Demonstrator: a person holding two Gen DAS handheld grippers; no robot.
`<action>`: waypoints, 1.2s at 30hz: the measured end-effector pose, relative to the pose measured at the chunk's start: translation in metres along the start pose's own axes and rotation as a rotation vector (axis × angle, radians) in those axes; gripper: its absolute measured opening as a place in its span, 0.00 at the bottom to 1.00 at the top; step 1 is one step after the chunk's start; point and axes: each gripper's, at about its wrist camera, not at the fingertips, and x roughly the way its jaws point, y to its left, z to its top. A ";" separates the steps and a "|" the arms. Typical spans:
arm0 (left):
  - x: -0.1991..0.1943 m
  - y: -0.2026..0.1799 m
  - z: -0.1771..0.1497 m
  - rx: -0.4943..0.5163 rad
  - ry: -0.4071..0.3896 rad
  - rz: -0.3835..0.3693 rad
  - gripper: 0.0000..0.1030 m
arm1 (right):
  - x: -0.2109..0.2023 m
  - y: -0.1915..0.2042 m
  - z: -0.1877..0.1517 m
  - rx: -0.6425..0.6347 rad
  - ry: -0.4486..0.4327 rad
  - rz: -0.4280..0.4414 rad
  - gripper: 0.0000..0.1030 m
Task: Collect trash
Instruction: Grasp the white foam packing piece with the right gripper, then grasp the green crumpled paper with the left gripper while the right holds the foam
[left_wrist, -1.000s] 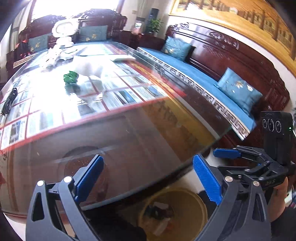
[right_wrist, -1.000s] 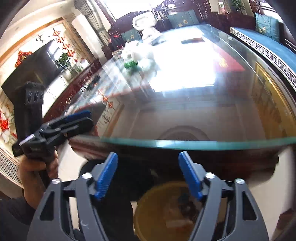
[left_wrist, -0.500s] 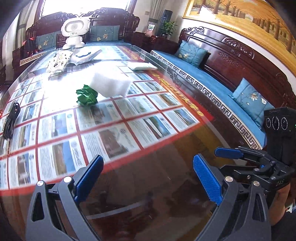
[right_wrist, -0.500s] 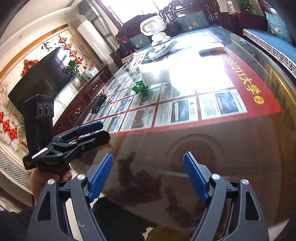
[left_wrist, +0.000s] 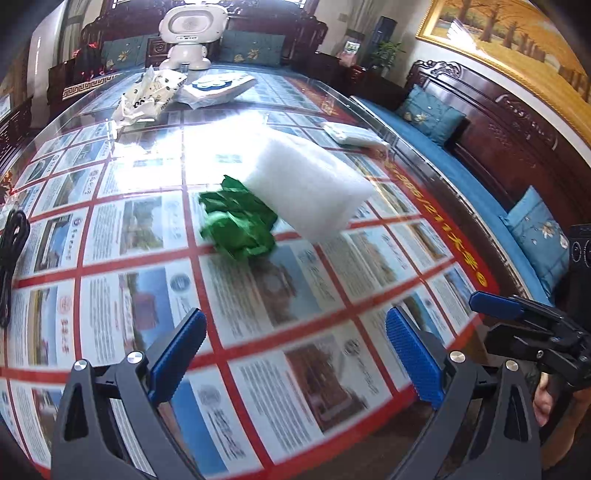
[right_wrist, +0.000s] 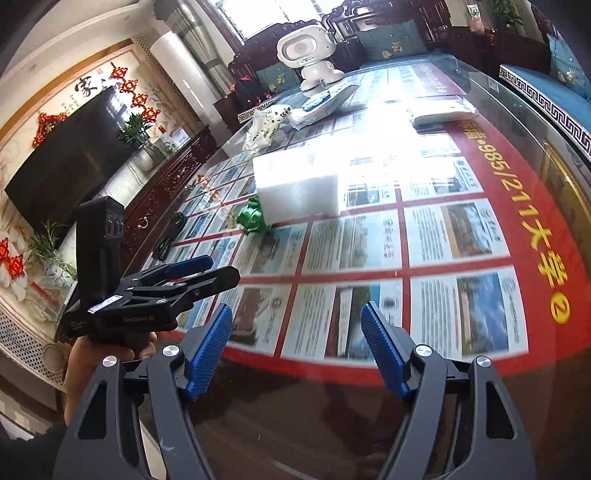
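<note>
— While both grippers hang over the near end of the glass table (left_wrist: 110, 306), what lies at the far left?

— A black cable (left_wrist: 11, 251), coiled at the left edge. Further back, a crumpled white wrapper (left_wrist: 146, 98) with dark print, and beside it a flat white packet (left_wrist: 218, 86) in front of a white toy robot (left_wrist: 190, 33).

— And the trash in the middle?

— A crumpled green wrapper (left_wrist: 236, 225) sits mid-table, touching the near corner of a white foam block (left_wrist: 306, 184). In the right wrist view the same green wrapper (right_wrist: 253, 219) sits at the block's (right_wrist: 299, 186) left corner.

— Is the left gripper holding anything?

— No. The left gripper (left_wrist: 293, 354) has its blue pads wide apart, only the printed sheet under the glass showing between them. The green wrapper is well ahead of it. From the right wrist view the left gripper (right_wrist: 207, 269) shows side-on, in a hand (right_wrist: 96, 356).

— And the right one?

— The right gripper (right_wrist: 295, 350) has just been closing a little, yet its jaws stand well apart and nothing is between them. In the left view it (left_wrist: 495, 306) reaches in at the right edge, beside a sofa (left_wrist: 461, 173) with blue cushions.
</note>
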 end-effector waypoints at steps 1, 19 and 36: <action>0.005 0.005 0.007 -0.006 -0.002 0.007 0.94 | 0.006 -0.001 0.007 0.000 0.007 0.002 0.66; 0.037 0.034 0.041 -0.013 0.018 0.024 0.94 | 0.061 -0.027 0.092 0.047 0.029 -0.003 0.62; 0.038 0.037 0.052 -0.014 0.024 0.034 0.94 | 0.098 -0.041 0.115 0.113 0.107 0.041 0.34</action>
